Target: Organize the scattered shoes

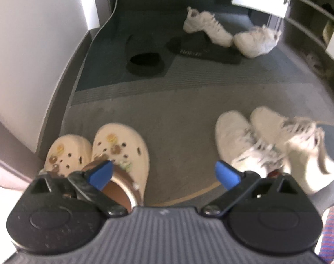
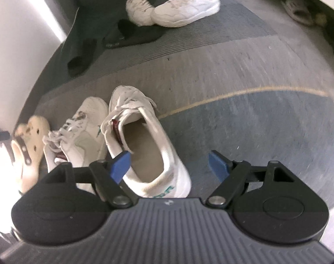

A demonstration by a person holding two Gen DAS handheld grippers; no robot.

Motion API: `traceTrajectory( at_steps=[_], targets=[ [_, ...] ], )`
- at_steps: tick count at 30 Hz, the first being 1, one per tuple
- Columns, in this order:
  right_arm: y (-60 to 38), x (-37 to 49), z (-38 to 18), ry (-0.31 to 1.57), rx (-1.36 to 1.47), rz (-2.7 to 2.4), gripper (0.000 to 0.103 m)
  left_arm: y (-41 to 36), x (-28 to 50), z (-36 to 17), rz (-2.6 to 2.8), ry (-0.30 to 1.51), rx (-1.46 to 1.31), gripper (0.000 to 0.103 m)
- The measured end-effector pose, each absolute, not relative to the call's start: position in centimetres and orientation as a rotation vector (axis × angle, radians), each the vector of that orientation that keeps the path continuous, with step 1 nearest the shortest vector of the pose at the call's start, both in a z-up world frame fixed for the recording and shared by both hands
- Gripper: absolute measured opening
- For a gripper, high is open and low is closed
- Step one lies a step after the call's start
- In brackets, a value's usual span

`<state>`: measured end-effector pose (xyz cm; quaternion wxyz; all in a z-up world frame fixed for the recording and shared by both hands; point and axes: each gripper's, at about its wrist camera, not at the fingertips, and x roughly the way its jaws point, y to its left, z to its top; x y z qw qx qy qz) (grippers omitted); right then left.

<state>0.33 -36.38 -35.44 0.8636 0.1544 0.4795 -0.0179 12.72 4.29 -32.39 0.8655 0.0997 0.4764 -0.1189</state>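
Note:
A pair of cream clogs point(image 1: 120, 151) with charms stands side by side at the lower left of the left wrist view. My left gripper point(image 1: 164, 173) hangs open above the carpet between the clogs and a pair of white sneakers point(image 1: 265, 145); its left pad overlaps the right clog's opening. In the right wrist view those white sneakers point(image 2: 142, 138) sit side by side, the clogs point(image 2: 32, 136) left of them. My right gripper point(image 2: 169, 165) is open, its left pad over the nearer sneaker's opening, nothing gripped. Farther off lie a second white sneaker pair point(image 1: 228, 35) and black slides point(image 1: 202, 48).
White walls point(image 1: 35, 44) run along the left. A shoe rack with shelves point(image 1: 314, 11) stands at the far right beside a white door. Another light shoe point(image 2: 298, 11) lies at the far right of the carpet. Grey patterned carpet point(image 2: 254, 70) stretches between the shoe groups.

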Motion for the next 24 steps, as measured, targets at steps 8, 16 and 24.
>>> traceTrajectory(
  at_steps=[8,16,24],
  targets=[
    [-33.5,7.7,-35.5,1.283,-0.039,0.168,0.078,4.4,12.4,-34.3,-0.275,1.06,0.183,0.101],
    [-31.2,10.5,-39.3,1.301,-0.161,0.253,0.055,4.9,12.2,-34.4,-0.261,1.063,0.173,0.101],
    [-31.4,11.6,-41.8,1.23,-0.088,0.226,0.041,5.2,12.6,-35.6,-0.23,1.11,0.159,0.101]
  ],
)
